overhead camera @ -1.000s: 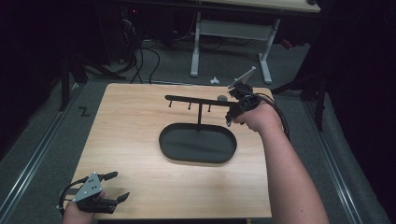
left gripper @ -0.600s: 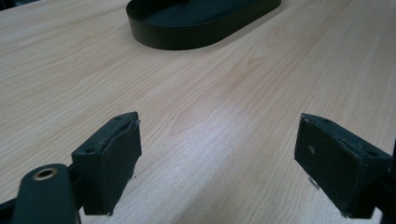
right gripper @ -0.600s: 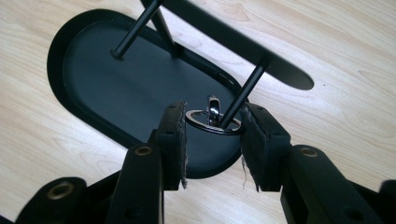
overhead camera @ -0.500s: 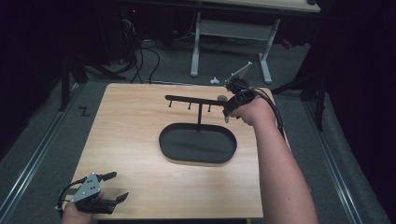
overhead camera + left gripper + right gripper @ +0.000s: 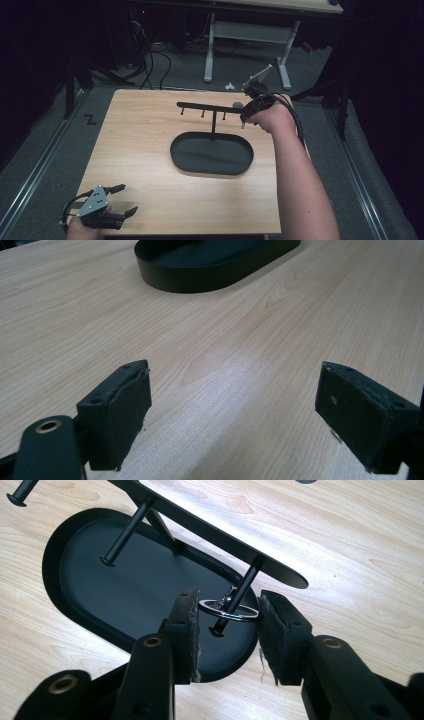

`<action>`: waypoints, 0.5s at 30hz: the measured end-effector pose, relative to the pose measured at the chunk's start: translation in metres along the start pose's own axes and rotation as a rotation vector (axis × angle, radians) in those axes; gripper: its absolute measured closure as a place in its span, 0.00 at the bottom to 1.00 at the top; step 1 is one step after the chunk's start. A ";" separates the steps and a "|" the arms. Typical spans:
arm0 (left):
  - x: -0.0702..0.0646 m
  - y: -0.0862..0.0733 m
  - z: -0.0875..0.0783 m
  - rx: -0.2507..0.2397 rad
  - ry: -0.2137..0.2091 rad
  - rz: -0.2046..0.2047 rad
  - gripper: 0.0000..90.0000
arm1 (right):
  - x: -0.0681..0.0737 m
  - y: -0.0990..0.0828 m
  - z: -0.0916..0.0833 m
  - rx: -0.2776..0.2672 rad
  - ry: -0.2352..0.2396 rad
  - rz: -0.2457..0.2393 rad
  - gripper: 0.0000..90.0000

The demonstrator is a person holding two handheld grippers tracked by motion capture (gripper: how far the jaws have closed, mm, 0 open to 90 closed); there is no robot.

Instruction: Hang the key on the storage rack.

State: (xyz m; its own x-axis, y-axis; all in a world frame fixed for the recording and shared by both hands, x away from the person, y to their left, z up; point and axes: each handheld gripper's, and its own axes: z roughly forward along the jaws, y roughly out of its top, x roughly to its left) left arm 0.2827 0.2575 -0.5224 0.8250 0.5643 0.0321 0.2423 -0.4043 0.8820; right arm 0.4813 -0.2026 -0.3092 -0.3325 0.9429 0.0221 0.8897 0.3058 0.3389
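The key ring (image 5: 229,611) is clamped between the right gripper (image 5: 227,630) pads, threaded on the rightmost peg (image 5: 239,597) of the rack (image 5: 212,107). Released while tilted, it may slide off into the tray (image 5: 180,150). The left gripper (image 5: 102,207) rests spread apart, near left.

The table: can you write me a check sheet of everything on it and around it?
Surface: wooden table, bare light wood.
Job's things: metal ring around a peg of the black rack, which stands on an oval tray.
Clutter: nothing seen.
Grippers: right gripper shut on the ring; left gripper open, at the near table edge.
Cables: one trails from the right gripper.
Surroundings: grey floor, white desk frame behind.
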 end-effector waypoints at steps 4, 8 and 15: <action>0.000 0.000 0.000 0.002 -0.002 0.000 0.17 | 0.000 -0.001 -0.002 -0.021 -0.001 0.007 0.66; 0.000 0.000 0.000 0.003 -0.003 0.001 0.17 | 0.001 -0.001 -0.004 -0.015 -0.001 0.003 0.65; -0.001 0.000 0.000 0.000 -0.003 0.000 0.17 | 0.002 -0.002 -0.002 -0.020 0.000 0.002 0.64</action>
State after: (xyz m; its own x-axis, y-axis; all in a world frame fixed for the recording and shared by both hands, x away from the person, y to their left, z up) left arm 0.2823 0.2568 -0.5225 0.8263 0.5624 0.0306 0.2425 -0.4043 0.8819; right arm 0.4783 -0.2016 -0.3075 -0.3307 0.9434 0.0231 0.8839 0.3011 0.3578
